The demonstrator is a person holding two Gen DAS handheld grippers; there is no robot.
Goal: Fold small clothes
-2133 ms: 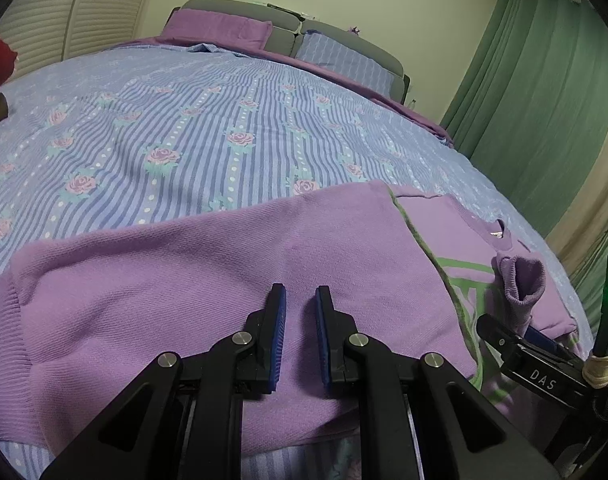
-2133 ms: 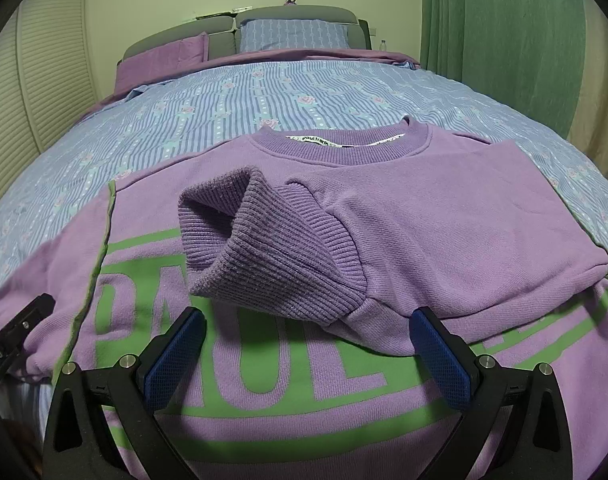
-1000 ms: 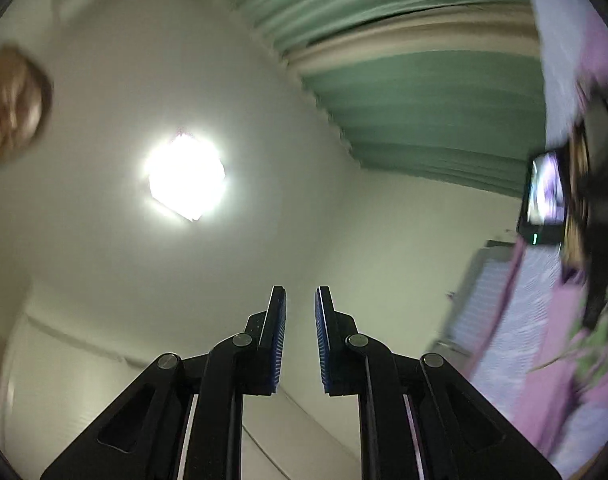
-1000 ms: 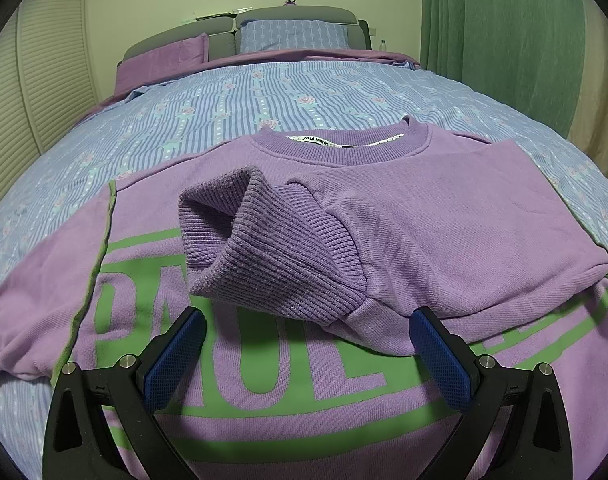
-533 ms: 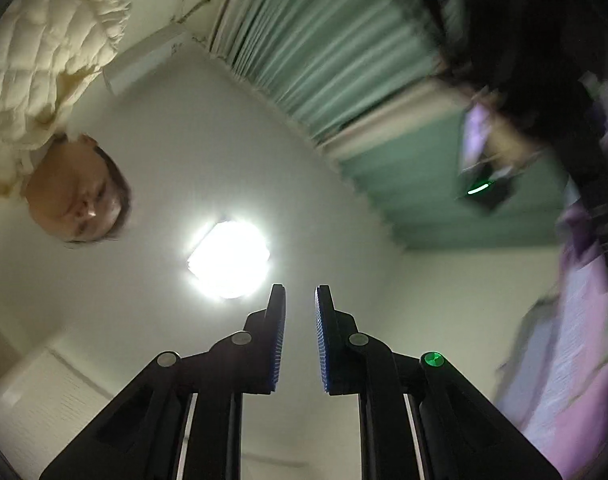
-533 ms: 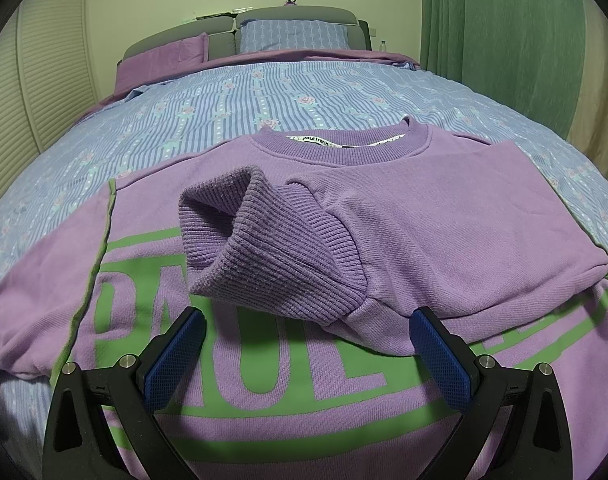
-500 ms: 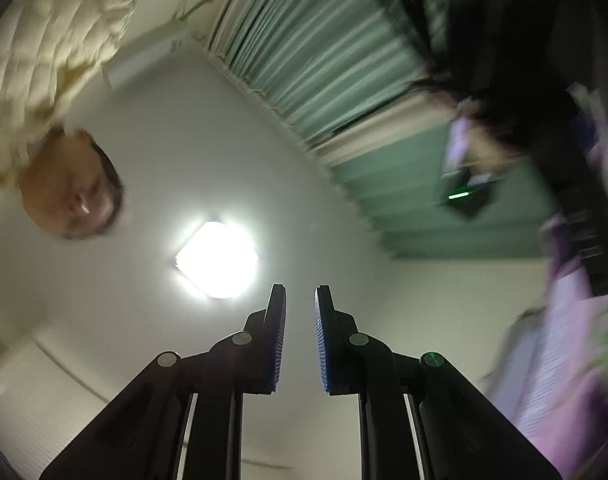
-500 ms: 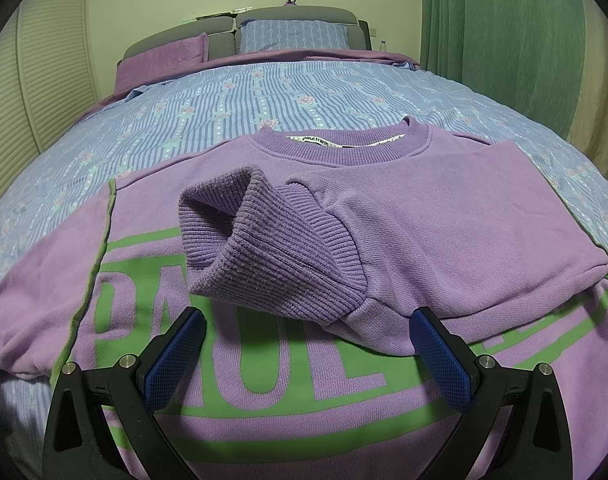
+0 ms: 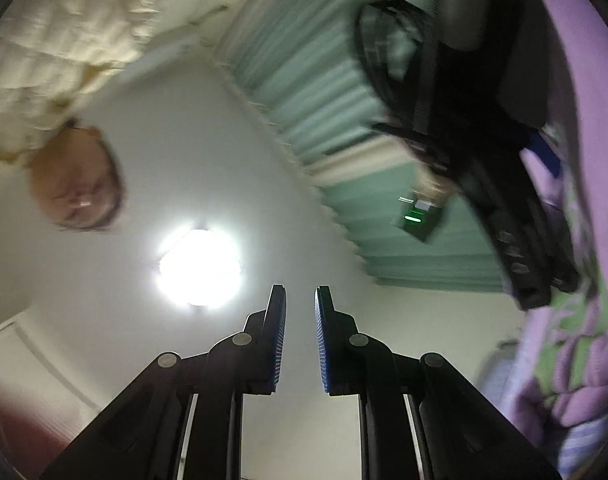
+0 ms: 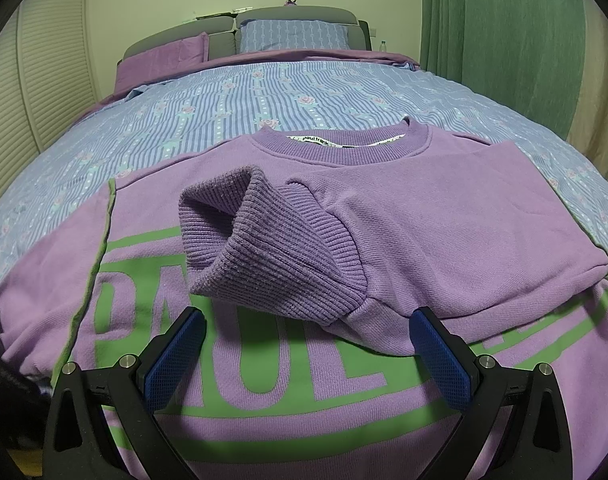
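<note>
Above the left gripper (image 9: 299, 344), only a ceiling lamp (image 9: 199, 266).

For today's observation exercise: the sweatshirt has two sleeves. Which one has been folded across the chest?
The sleeve on the picture's right in the right wrist view: its ribbed cuff lies over the green lettering. The other sleeve lies spread out sideways on the bedspread.

Open bedspread (image 10: 304, 92) beyond the sweatshirt (image 10: 444, 232) — only its raised ribbed cuff (image 10: 263, 248) before the spread right gripper (image 10: 304, 340).
</note>
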